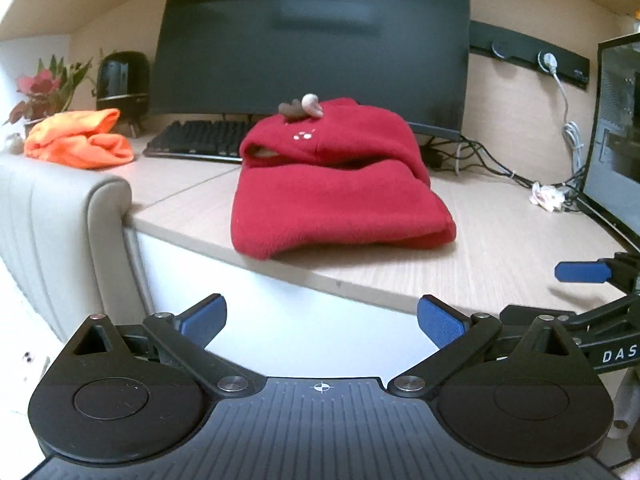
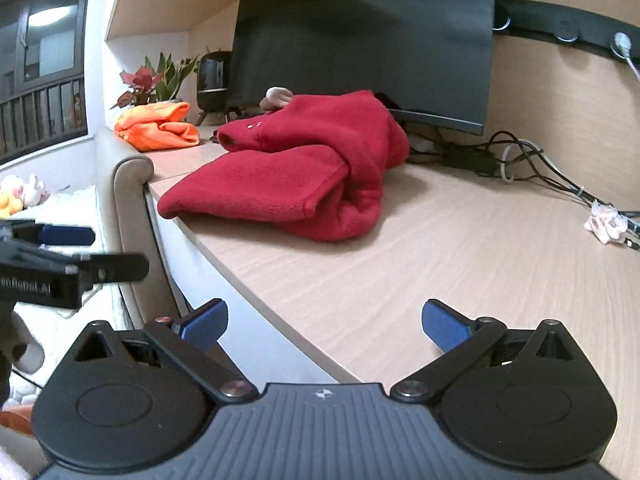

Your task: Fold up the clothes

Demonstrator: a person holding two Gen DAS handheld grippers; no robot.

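Left wrist, left tool [image 1: 321, 320] spread, level

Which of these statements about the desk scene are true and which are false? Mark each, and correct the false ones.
1. The red garment lies on the desk. True.
2. The left gripper is shut on the red garment. False: its jaws are open and hold nothing, short of the desk edge.
3. An orange garment lies to the left of the red one. True.
4. The monitor shows a bright picture. False: its screen is dark.
5. The right gripper is open. True.
6. The keyboard lies on top of the red garment. False: it lies on the desk, behind the garment.
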